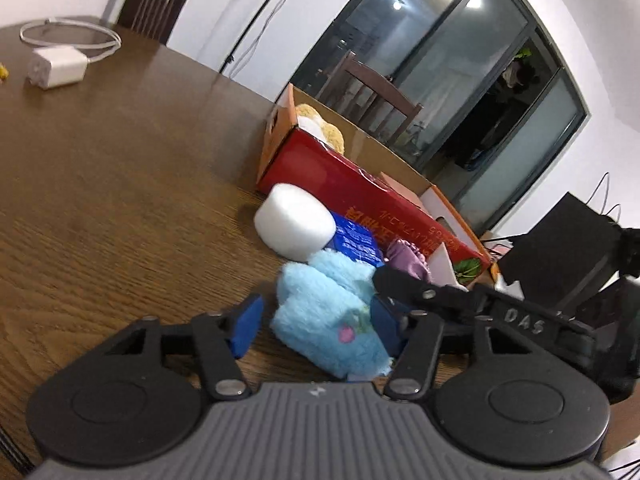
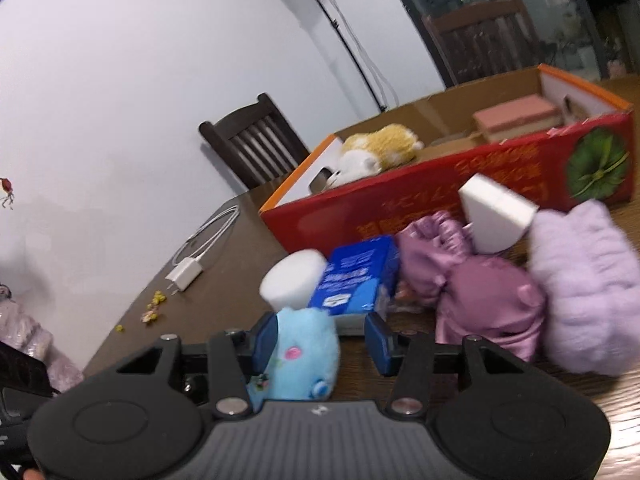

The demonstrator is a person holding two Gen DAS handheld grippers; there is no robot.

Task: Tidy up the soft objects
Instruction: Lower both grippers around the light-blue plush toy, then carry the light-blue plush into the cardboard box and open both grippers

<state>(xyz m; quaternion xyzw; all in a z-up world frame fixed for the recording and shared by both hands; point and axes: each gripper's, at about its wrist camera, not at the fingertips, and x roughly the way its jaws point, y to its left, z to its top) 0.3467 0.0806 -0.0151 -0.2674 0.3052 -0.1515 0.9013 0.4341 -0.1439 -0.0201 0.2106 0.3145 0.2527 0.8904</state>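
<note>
A light blue plush toy [image 1: 332, 320] lies on the brown table between the open fingers of my left gripper [image 1: 316, 328]. The same plush [image 2: 300, 356] lies between the open fingers of my right gripper [image 2: 320, 340], touching its left pad. Behind it lie a white foam block [image 1: 294, 226], a blue packet [image 2: 356, 280], a purple satin cloth [image 2: 476, 288], a white foam wedge [image 2: 494, 216] and a lilac fluffy cloth [image 2: 588, 288]. A red cardboard box [image 2: 460, 188] holds a yellow-white plush [image 2: 380, 148] and a pink sponge [image 2: 520, 118].
A white charger with coiled cable [image 1: 58, 66] lies on the far table. Small yellow crumbs [image 2: 154, 306] lie near the table edge. Dark wooden chairs [image 2: 256, 142] stand behind the table. A light stand [image 2: 344, 40] is by the wall.
</note>
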